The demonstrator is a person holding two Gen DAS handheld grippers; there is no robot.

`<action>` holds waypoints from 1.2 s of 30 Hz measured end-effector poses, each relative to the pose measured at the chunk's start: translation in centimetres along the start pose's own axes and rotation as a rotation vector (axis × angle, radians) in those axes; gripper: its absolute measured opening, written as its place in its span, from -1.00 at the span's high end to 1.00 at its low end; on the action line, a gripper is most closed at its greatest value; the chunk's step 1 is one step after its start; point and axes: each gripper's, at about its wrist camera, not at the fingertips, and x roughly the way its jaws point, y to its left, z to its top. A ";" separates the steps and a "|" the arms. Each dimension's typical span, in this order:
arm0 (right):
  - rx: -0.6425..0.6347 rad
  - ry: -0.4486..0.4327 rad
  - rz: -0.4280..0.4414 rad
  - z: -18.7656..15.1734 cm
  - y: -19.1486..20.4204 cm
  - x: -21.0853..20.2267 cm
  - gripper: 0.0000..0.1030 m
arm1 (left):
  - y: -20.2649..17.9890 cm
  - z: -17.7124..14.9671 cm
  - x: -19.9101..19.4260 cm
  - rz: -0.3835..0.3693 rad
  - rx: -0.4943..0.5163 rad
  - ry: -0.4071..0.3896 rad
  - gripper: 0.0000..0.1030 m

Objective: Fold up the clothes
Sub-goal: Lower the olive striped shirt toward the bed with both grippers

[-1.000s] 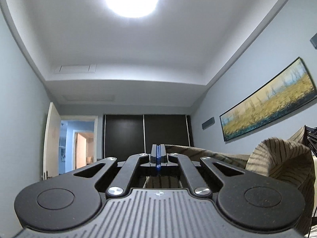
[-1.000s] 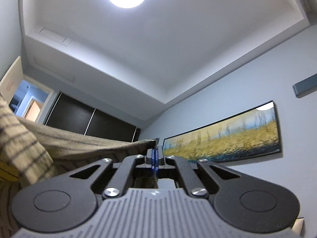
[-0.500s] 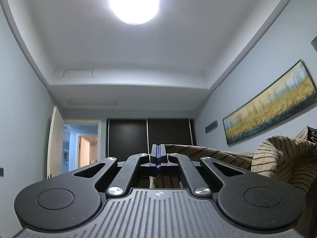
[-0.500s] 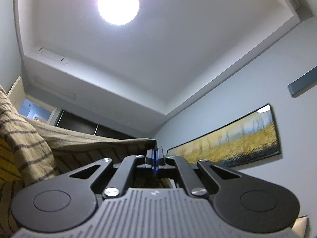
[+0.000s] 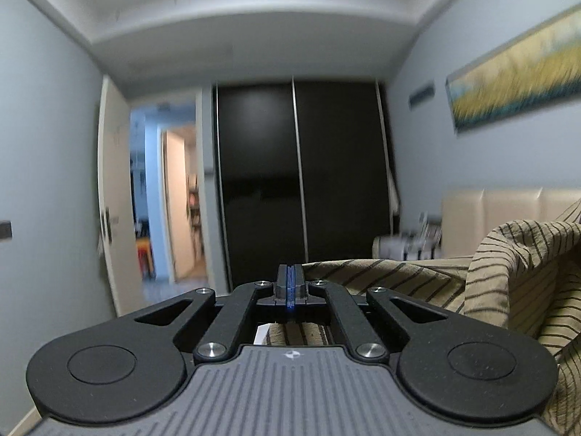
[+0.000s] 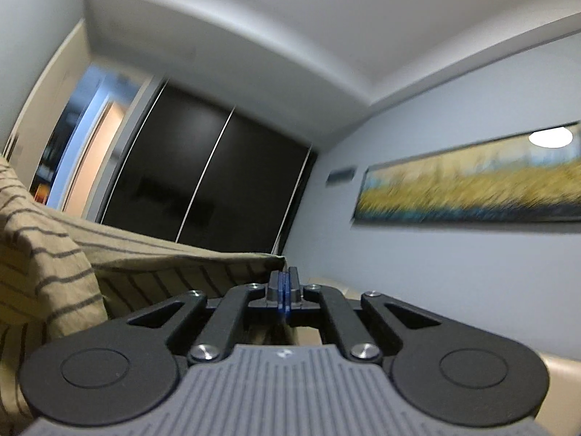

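A tan garment with thin dark stripes [image 5: 508, 272] hangs between my two grippers, held up in the air. In the left wrist view my left gripper [image 5: 289, 279] is shut on the cloth's top edge, and the fabric runs off to the right and bunches into folds. In the right wrist view my right gripper [image 6: 284, 283] is shut on another point of the same striped garment [image 6: 54, 254], whose edge stretches away to the left. The lower part of the cloth is hidden below the gripper bodies.
Ahead stands a dark sliding wardrobe [image 5: 301, 181], with an open white door [image 5: 116, 200] to its left. A long yellow landscape painting [image 6: 468, 189] hangs on the right wall above a beige padded headboard [image 5: 508, 214].
Both grippers have tilted down from the ceiling toward the room. The ceiling lamp has left both views, and the wardrobe, door and headboard now fill them. Both grips stay the same.
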 end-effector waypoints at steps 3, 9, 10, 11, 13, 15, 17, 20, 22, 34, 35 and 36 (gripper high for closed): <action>-0.032 0.106 0.048 -3.9 3.4 5.5 0.99 | 0.2 -4.9 5.9 0.016 0.003 0.119 1.00; -0.093 0.335 0.149 -13.8 12.2 16.5 0.99 | 0.6 -14.6 17.8 0.049 0.010 0.356 1.00; -0.103 0.376 0.163 -15.5 13.8 18.2 0.99 | 0.7 -16.2 19.8 0.055 0.012 0.396 1.00; -0.105 0.416 0.182 -17.3 15.3 19.9 0.99 | 0.8 -17.8 21.8 0.060 0.013 0.435 1.00; -0.125 0.486 0.225 -20.6 18.5 22.5 0.99 | 0.8 -20.9 24.9 0.067 0.020 0.503 1.00; -0.160 0.547 0.259 -24.0 21.1 24.7 0.99 | 0.8 -24.0 27.0 0.070 0.033 0.557 1.00; -0.182 0.598 0.274 -26.8 23.6 25.5 0.99 | 0.8 -27.1 29.2 0.074 0.045 0.612 1.00; -0.203 0.651 0.288 -30.5 26.4 27.2 0.99 | 0.8 -30.3 31.1 0.071 0.045 0.676 1.00; -0.220 0.671 0.292 -32.2 27.8 28.5 0.98 | 0.8 -31.8 32.2 0.067 0.033 0.709 1.00; -0.183 0.702 0.353 -32.5 28.5 30.1 0.66 | 1.6 -29.7 29.6 -0.001 -0.020 0.682 0.59; -0.168 0.693 0.371 -32.1 28.0 29.7 0.61 | 1.2 -29.2 29.0 -0.027 -0.015 0.675 0.55; -0.150 0.681 0.397 -31.6 27.5 29.2 0.60 | 0.8 -28.7 28.4 -0.054 -0.011 0.668 0.50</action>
